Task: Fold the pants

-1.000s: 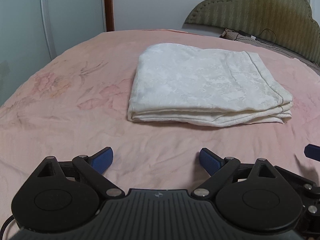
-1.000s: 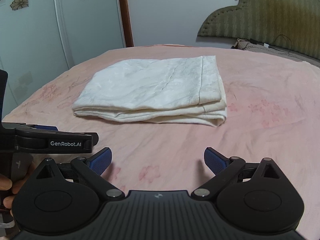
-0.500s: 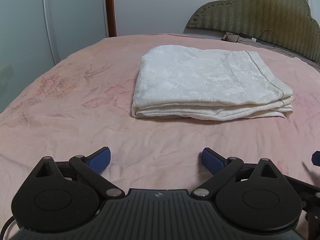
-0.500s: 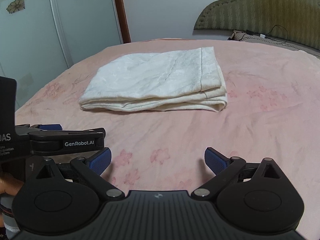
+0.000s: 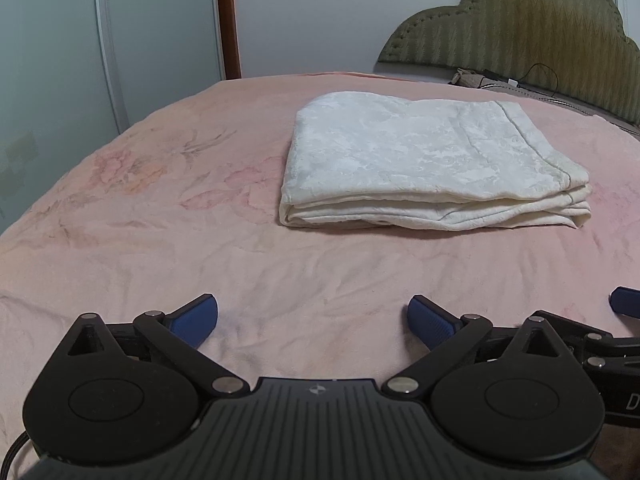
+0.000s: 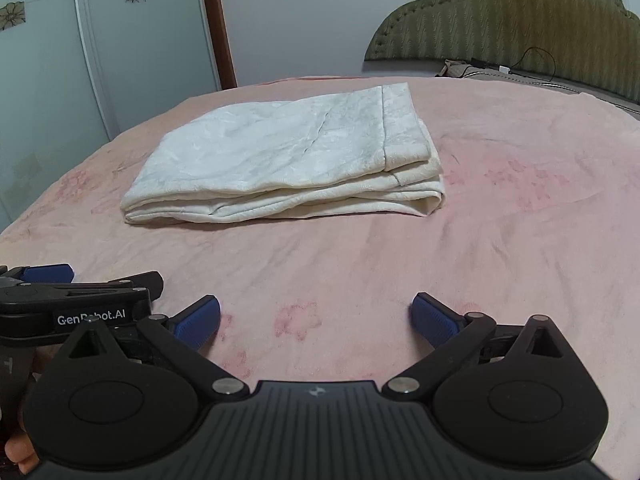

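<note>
The cream-white pants (image 5: 432, 164) lie folded into a flat rectangular stack on the pink bed, also in the right wrist view (image 6: 288, 164). My left gripper (image 5: 313, 318) is open and empty, low over the bedspread, well short of the stack's near edge. My right gripper (image 6: 316, 318) is open and empty, also back from the stack. The left gripper shows at the left edge of the right wrist view (image 6: 48, 274), beside the right one. A blue fingertip (image 5: 624, 304) of the right gripper shows at the right edge of the left wrist view.
The pink floral bedspread (image 5: 160, 220) spreads all around the stack. An olive padded headboard (image 5: 520, 24) stands at the back right with a cable and small items (image 5: 516, 80) below it. Glass wardrobe doors (image 6: 80, 52) and a wooden door frame (image 6: 216, 20) stand at the back left.
Both grippers have drawn back and lower from the folded pants, so the stack looks farther away. Both stay open and empty. The pants have not moved.
</note>
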Demonstrator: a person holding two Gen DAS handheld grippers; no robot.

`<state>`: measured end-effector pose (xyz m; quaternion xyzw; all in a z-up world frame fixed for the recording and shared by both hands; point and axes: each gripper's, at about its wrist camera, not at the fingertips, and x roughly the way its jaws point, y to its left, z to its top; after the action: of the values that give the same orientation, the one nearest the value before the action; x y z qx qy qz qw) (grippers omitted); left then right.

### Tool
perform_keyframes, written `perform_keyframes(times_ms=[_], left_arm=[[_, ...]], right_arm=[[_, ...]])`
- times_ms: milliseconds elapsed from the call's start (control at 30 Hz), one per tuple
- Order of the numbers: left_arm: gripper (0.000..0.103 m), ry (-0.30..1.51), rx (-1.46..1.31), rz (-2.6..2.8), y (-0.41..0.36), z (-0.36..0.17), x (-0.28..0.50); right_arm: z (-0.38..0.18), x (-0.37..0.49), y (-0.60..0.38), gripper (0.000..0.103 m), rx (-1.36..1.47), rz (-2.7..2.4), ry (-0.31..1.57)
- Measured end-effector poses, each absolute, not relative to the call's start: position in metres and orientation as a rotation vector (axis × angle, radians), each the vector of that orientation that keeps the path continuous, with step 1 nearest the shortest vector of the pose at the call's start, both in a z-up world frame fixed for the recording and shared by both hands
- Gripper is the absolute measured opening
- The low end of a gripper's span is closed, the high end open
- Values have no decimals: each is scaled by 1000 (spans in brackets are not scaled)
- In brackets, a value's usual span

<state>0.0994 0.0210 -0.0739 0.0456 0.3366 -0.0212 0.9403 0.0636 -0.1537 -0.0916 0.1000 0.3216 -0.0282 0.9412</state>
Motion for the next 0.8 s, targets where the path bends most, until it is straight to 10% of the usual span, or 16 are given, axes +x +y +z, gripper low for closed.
perform_keyframes(times_ms=[800], left_arm=[[103, 693, 68, -52, 26, -75, 101]], right_arm=[[-93, 69, -143, 103, 112, -81, 688]])
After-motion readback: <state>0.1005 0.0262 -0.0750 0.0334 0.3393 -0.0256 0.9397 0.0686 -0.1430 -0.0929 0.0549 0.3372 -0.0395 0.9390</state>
